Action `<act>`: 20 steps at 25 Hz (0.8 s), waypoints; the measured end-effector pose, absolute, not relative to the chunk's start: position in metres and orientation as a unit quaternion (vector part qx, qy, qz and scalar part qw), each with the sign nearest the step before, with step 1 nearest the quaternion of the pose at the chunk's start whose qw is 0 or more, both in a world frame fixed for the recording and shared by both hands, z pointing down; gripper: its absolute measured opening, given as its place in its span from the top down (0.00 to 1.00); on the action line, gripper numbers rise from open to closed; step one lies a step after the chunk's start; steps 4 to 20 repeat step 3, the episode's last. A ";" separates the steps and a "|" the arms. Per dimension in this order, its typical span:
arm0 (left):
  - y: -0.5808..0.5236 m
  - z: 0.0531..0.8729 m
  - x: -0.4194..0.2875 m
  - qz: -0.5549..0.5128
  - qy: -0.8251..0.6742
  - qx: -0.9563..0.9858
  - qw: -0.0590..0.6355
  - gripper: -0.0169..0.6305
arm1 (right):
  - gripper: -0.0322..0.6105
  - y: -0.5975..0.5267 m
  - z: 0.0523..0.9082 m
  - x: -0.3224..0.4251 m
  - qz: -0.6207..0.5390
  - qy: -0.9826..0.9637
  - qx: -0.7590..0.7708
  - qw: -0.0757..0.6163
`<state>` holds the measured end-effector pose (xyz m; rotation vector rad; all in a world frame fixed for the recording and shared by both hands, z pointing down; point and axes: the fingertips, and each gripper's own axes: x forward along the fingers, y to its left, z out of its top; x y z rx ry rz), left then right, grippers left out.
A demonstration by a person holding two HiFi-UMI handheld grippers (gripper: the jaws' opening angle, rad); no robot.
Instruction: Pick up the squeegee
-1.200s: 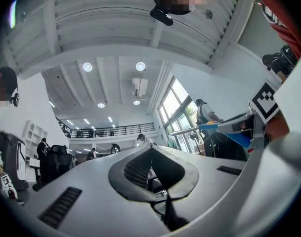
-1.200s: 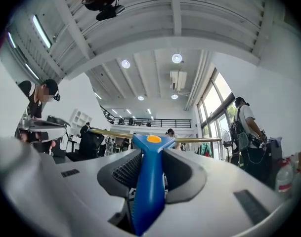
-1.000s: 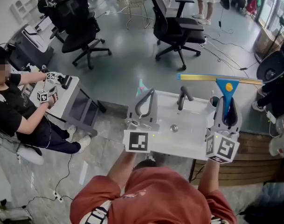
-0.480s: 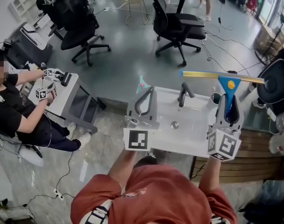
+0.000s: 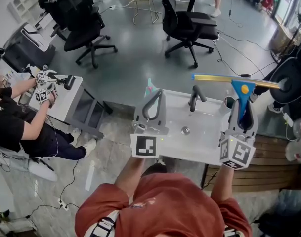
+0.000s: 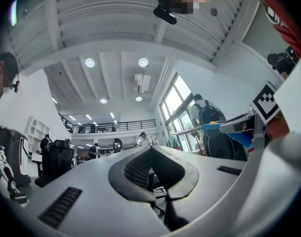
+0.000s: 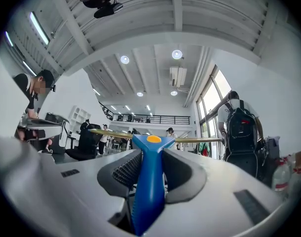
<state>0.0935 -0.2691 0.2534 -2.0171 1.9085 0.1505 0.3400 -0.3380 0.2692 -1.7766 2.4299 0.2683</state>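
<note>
Right gripper: 2 smooth grey jaws with dark ribbed pads, clamped on both sides of the squeegee handle. The handle is glossy blue plastic, narrow in the grip and widening to a wedge at the head, with 1 round orange dot there. The blade is a long, thin, yellow-gold bar set crosswise at the far end of the handle and well clear of the jaws. The squeegee is held in the air, touching no surface, over the far right corner of the sink.

Left gripper: same build. Its jaw tips meet, closing a loop, with nothing between the pads.

Surface: the sink is a white, smooth, rectangular basin with 1 round metal drain and 1 dark curved faucet at its far edge. A slatted wooden platform lies to its right.

Room: matte grey floor, with pale marbled tile nearer the camera. There are 2 black wheeled office chairs on it, plus loose cables. At left, a seated person is beside a small white table. The gripper views show a white ribbed ceiling with round lamps, tall windows and a railed balcony.
</note>
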 end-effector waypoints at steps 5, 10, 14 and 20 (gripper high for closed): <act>-0.271 0.254 0.092 0.055 0.676 -0.714 0.174 0.95 | 0.73 -0.339 0.267 0.340 0.091 0.800 -0.590 0.061; -0.271 0.254 0.092 0.055 0.676 -0.714 0.174 0.95 | 0.73 -0.339 0.267 0.340 0.091 0.800 -0.590 0.061; -0.271 0.254 0.092 0.055 0.676 -0.714 0.174 0.95 | 0.73 -0.339 0.267 0.340 0.091 0.800 -0.590 0.061; -0.271 0.254 0.092 0.055 0.676 -0.714 0.174 0.95 | 0.73 -0.339 0.267 0.340 0.091 0.800 -0.590 0.061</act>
